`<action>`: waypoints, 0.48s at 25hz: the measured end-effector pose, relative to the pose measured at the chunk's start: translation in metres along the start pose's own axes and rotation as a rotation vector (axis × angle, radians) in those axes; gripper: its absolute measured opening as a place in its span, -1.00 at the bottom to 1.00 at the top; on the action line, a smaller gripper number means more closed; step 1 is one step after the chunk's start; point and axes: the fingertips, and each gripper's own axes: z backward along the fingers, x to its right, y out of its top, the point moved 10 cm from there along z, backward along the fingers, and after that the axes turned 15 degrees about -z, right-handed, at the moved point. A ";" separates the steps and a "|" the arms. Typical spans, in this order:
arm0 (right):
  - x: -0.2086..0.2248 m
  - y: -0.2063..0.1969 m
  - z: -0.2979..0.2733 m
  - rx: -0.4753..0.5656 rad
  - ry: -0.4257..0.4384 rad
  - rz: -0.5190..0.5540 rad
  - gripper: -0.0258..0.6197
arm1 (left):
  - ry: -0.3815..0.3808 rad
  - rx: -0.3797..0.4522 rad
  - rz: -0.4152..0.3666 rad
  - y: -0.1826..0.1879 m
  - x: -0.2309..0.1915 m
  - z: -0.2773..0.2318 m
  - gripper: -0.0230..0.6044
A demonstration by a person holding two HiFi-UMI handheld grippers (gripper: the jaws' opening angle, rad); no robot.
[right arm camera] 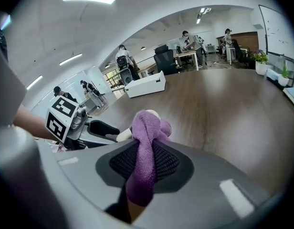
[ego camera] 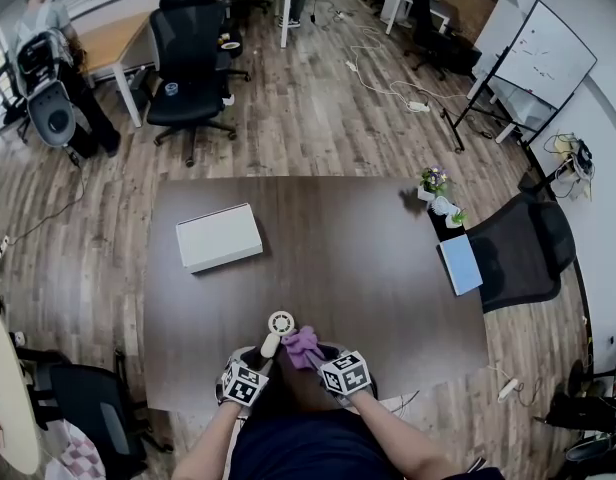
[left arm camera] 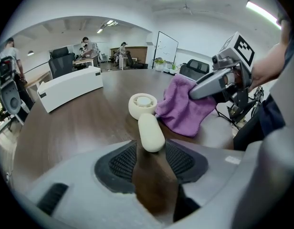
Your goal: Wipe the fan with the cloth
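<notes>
Fan (left arm camera: 148, 125) looking light, hard, slippery, sitting at near edge of surface (ego camera: 338, 248). Left claw (left arm camera: 151, 159) pinching its handle, good spot. Right claw (right arm camera: 144, 163) squeezing soft cloth (right arm camera: 147, 128) just right of it.

In the right gripper view, the purple cloth (right arm camera: 146, 128) pinched in the right tongs (right arm camera: 146, 156) hid almost all of the fan (right arm camera: 124, 136). Only small cream bits peeked out past the tongs. In the left gripper view, the right tongs' tips were buried in the cloth. In the head view, marker cubes (ego camera: 245, 384) hid the jaws of the left tongs (ego camera: 260, 360) and right tongs. The person's arms (ego camera: 213, 448) were cut off below them.
</notes>
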 end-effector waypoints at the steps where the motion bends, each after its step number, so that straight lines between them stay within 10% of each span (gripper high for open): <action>1: 0.000 0.000 0.000 -0.003 0.001 0.001 -0.64 | 0.000 0.005 0.000 0.000 0.000 0.000 -0.31; 12: 0.001 -0.001 0.005 -0.001 0.001 -0.004 -0.65 | 0.006 0.025 0.000 0.005 0.002 0.001 -0.32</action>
